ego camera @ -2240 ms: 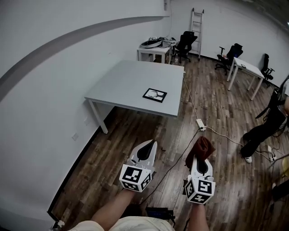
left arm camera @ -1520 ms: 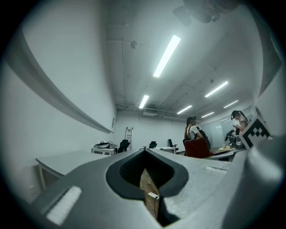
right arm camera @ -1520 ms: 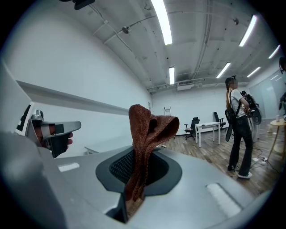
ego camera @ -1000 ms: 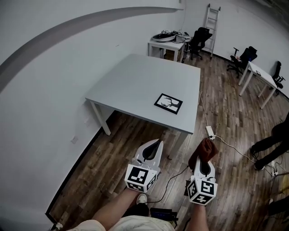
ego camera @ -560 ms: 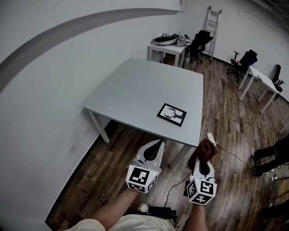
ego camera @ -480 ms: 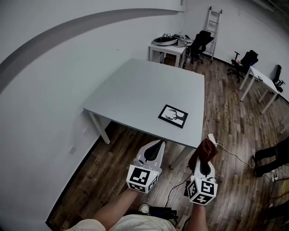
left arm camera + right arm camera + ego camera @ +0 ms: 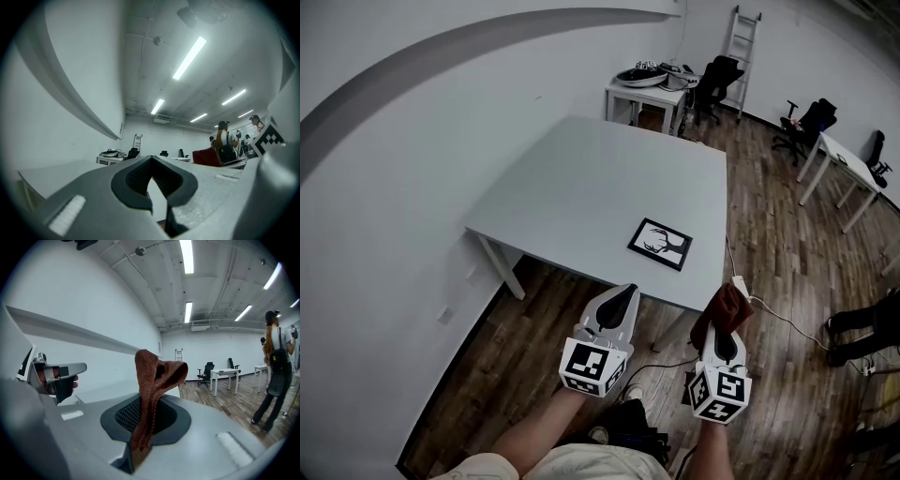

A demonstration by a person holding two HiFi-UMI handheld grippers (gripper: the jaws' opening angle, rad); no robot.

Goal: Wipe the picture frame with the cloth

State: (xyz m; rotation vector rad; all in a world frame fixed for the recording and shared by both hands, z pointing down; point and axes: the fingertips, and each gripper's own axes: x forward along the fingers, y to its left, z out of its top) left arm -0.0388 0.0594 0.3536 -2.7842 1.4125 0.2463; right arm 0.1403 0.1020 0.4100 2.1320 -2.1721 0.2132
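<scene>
A black picture frame [image 7: 660, 244] with a white picture lies flat on the grey table [image 7: 581, 187], near its front right corner. My left gripper [image 7: 622, 298] hovers just short of the table's front edge, jaws shut with nothing between them [image 7: 151, 180]. To its right, my right gripper [image 7: 724, 323] is shut on a rust-brown cloth [image 7: 727, 307], which stands up folded out of the jaws [image 7: 152, 390]. Both grippers are over the wooden floor, short of the frame.
A white wall runs along the left. A power strip [image 7: 741, 284] and cable lie on the floor right of the table. Farther back stand a small white table [image 7: 645, 92], office chairs [image 7: 715, 75], a ladder [image 7: 742, 36] and another desk [image 7: 848, 161]. A person [image 7: 275, 366] stands at the right.
The view has closed in on the table; the frame now sits nearer to both grippers. The grippers keep the same pose, with the cloth still held in the right one.
</scene>
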